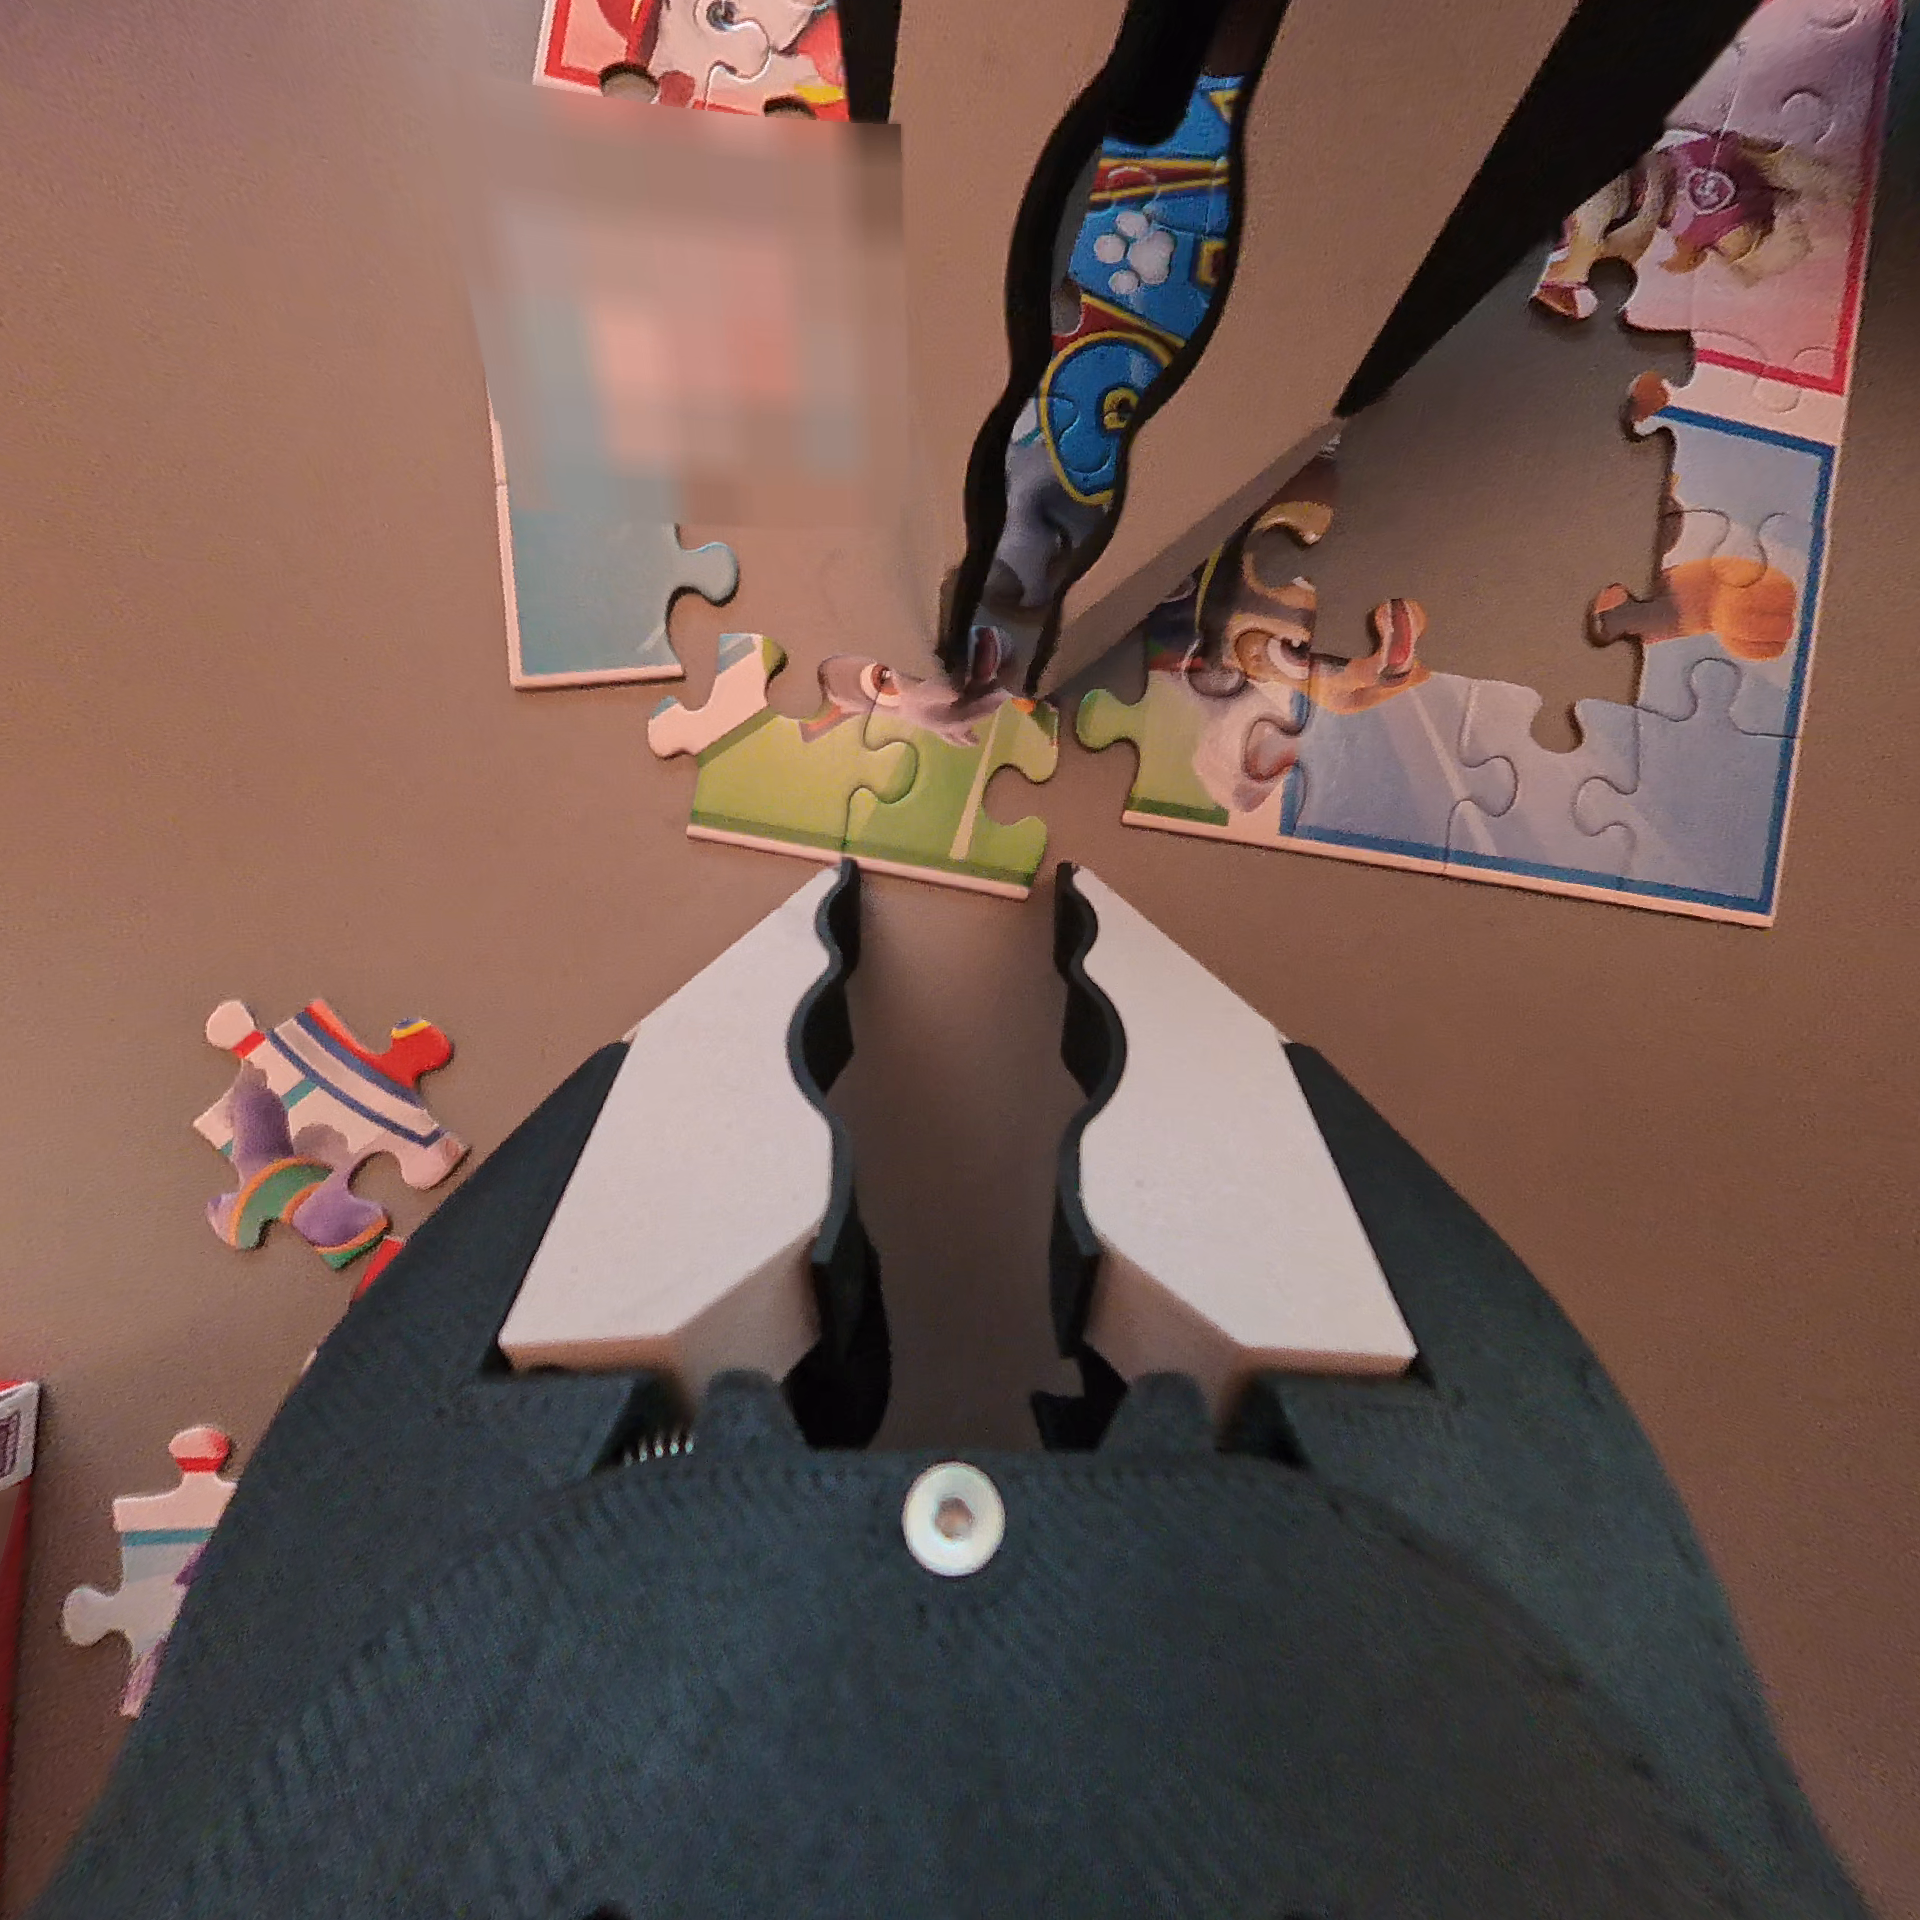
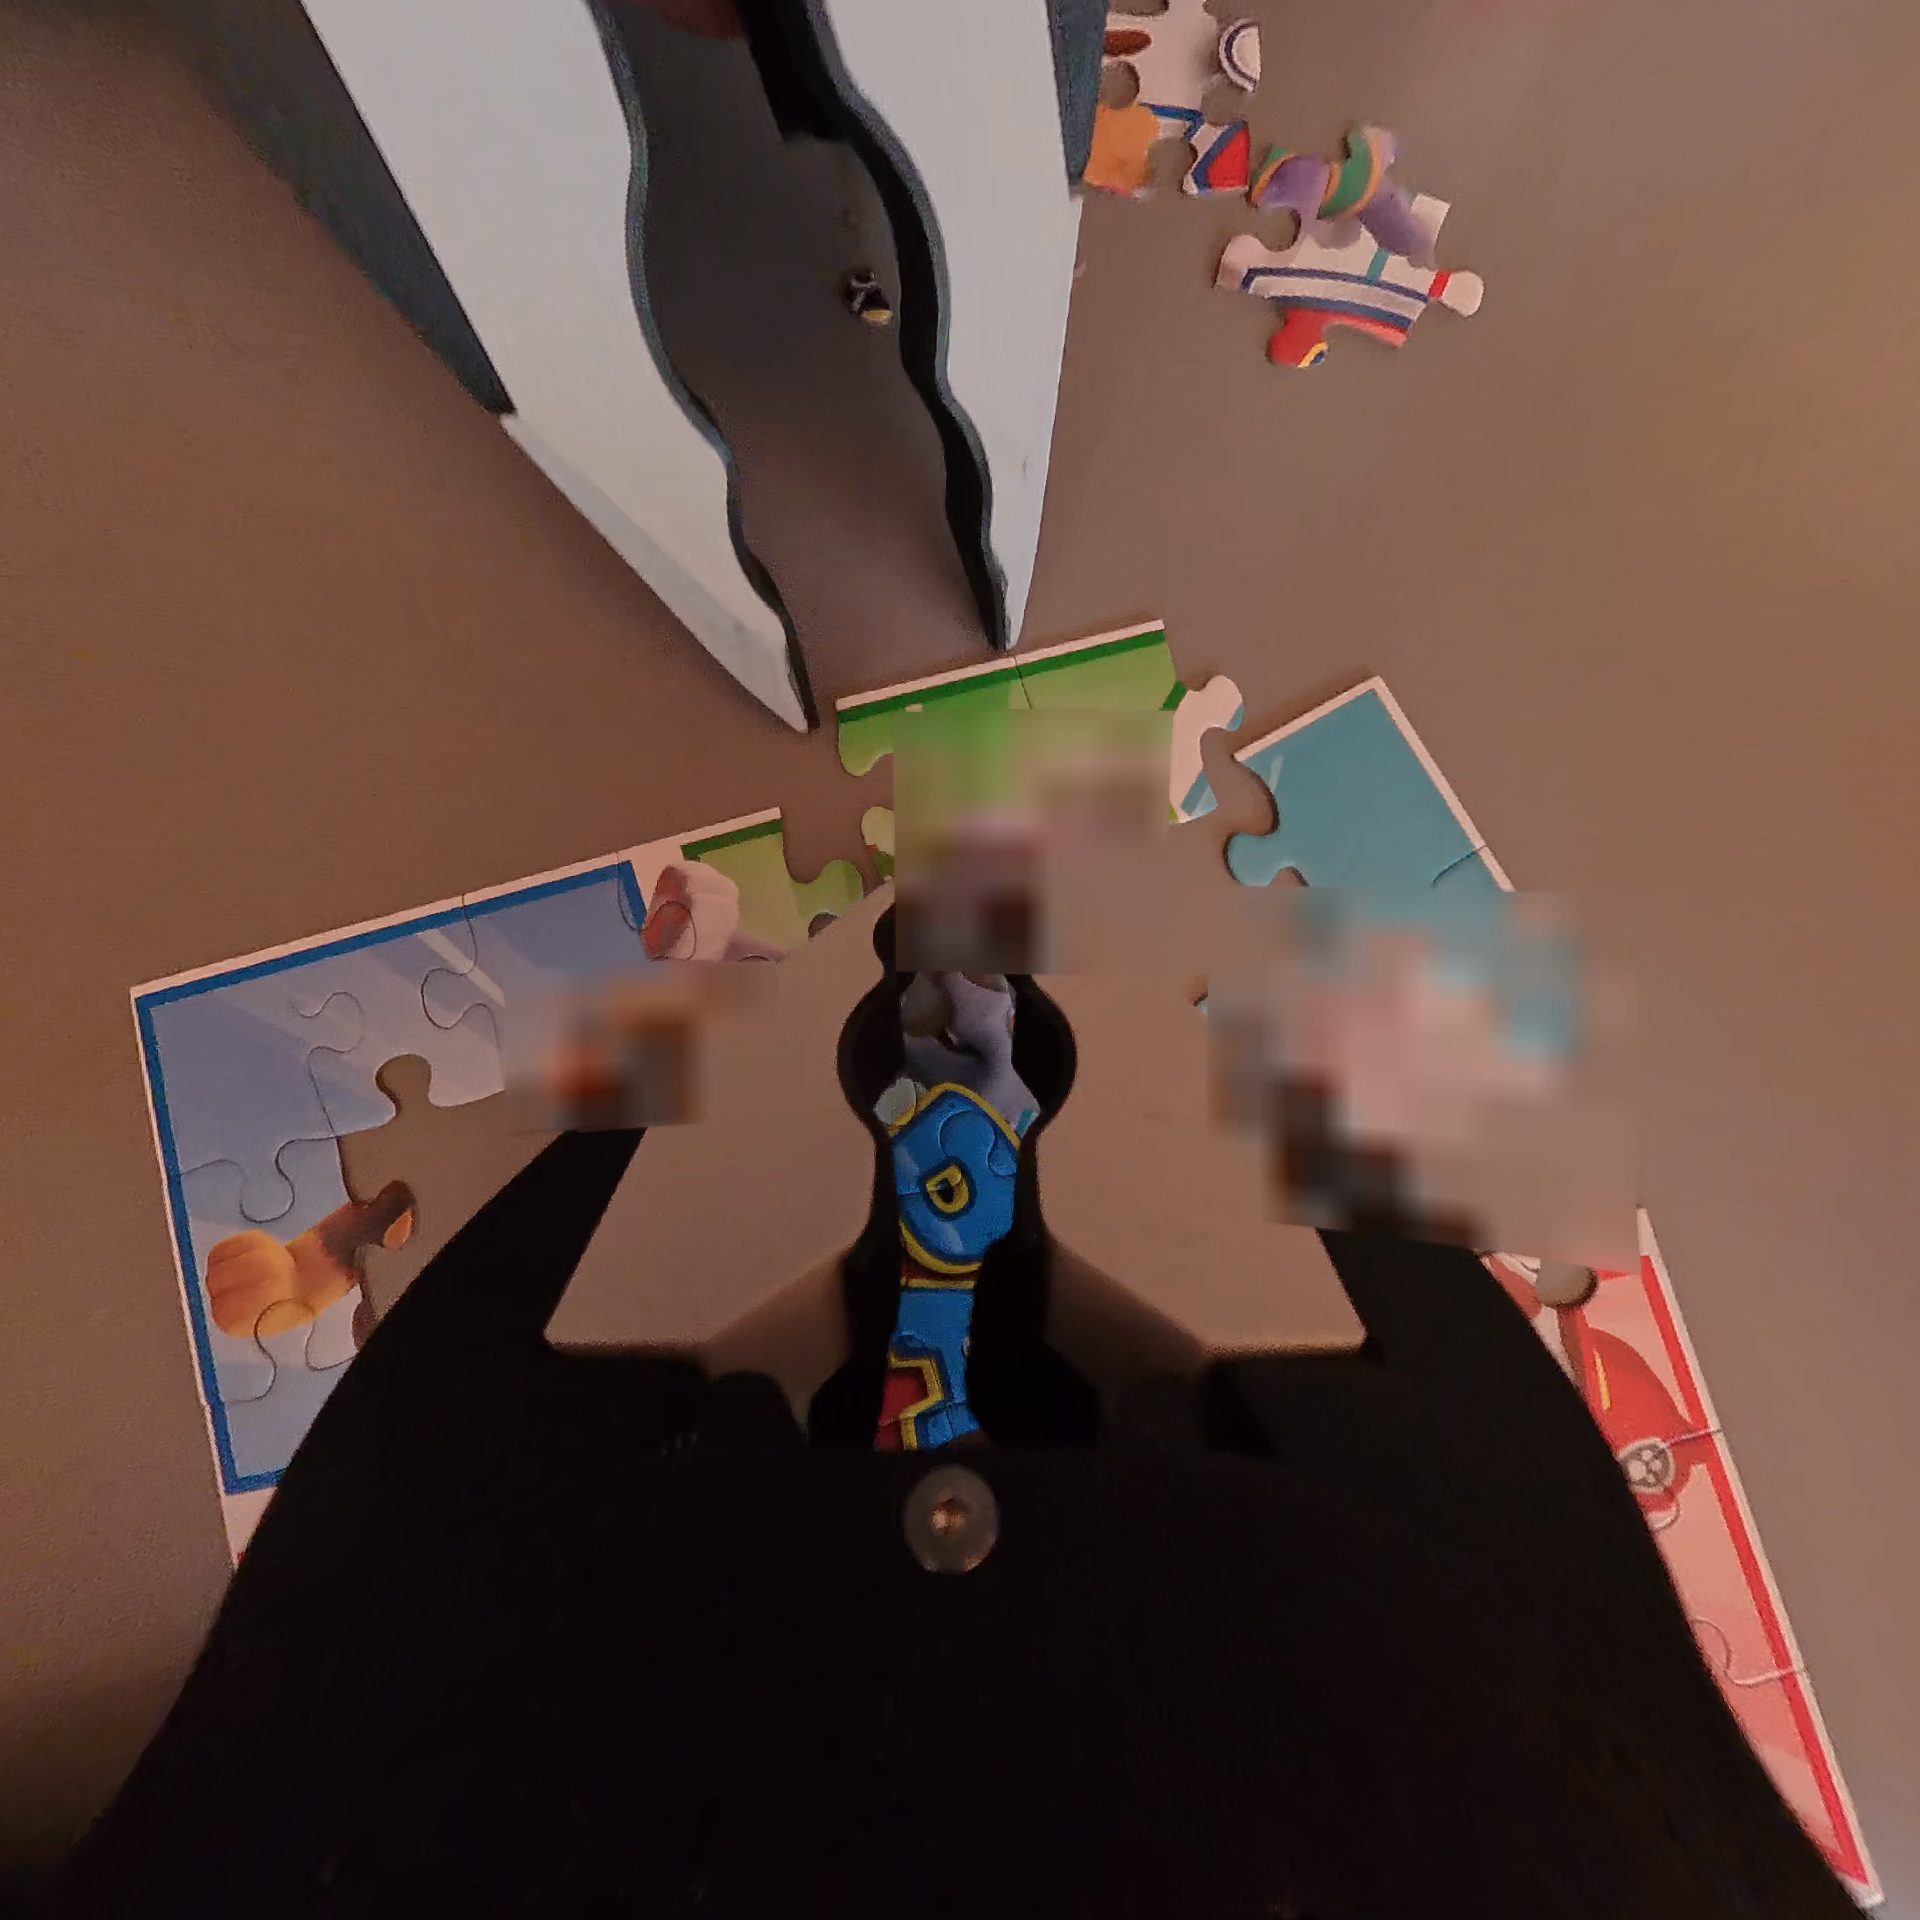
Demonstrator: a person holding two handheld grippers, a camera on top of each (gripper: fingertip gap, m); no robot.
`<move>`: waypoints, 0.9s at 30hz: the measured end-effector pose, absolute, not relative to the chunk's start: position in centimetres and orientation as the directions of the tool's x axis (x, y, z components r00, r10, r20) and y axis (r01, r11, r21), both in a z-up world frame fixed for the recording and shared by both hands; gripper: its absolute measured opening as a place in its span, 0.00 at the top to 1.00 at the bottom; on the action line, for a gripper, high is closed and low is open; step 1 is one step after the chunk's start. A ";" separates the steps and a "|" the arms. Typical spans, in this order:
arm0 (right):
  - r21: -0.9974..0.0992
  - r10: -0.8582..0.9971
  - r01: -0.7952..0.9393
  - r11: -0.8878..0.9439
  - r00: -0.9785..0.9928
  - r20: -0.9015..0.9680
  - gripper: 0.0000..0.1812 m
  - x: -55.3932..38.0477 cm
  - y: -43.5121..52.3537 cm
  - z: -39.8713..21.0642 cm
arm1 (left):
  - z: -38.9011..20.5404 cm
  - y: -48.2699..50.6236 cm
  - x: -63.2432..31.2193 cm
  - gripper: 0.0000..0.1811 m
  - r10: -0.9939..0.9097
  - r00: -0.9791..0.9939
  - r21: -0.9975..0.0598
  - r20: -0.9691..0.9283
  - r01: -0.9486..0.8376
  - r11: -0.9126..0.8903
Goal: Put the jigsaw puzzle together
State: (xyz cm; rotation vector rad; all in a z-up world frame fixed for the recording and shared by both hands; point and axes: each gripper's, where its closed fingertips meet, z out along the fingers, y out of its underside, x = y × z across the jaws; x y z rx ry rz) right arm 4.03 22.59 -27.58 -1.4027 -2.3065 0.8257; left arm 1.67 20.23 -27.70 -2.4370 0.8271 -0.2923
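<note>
The puzzle lies in parts on a brown table. A green two-piece section [image 1: 894,800] lies between a light-blue section [image 1: 582,603] and a larger blue-bordered section [image 1: 1558,790]. My left gripper [image 1: 956,883] is open and empty, its tips just short of the green section's near edge. My right gripper [image 1: 992,675] comes from the far side, tips down at the green section's far edge. A blue piece [image 2: 940,1195] fills the narrow gap between its fingers, and it also shows in the left wrist view [image 1: 1143,260]. The right wrist view shows the green section [image 2: 1039,675] and my left gripper [image 2: 899,675].
Loose pieces lie to my left [image 1: 322,1122], with another [image 1: 156,1548] near a red box edge [image 1: 16,1558]. A red section [image 1: 686,52] and a pink section [image 1: 1745,239] lie farther off. The blue-bordered section has an open hole in its middle. One gripper's finger ends stand about 4 cm off the other's. Left tips and right tips are each some 7 cm from the light-blue section [image 1: 582,603]. The right camera catches it too, in the right wrist view [image 2: 1352,775].
</note>
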 end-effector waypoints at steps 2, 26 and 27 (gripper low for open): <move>-0.629 0.879 0.693 0.352 -0.476 -0.032 0.98 4.0 22.4 -27.6 | -27.7 20.3 2.1 0.80 -0.614 0.789 -0.566 0.020 -0.497 -0.657; -0.642 0.895 0.708 0.296 -0.440 -0.073 0.90 3.2 22.0 -27.5 | -27.6 19.3 2.4 0.85 -0.586 0.810 -0.585 0.013 -0.469 -0.662; -0.637 0.886 0.704 0.314 -0.458 -0.069 0.90 3.1 21.5 -27.5 | -27.5 18.9 2.4 0.84 -0.582 0.813 -0.587 0.015 -0.464 -0.663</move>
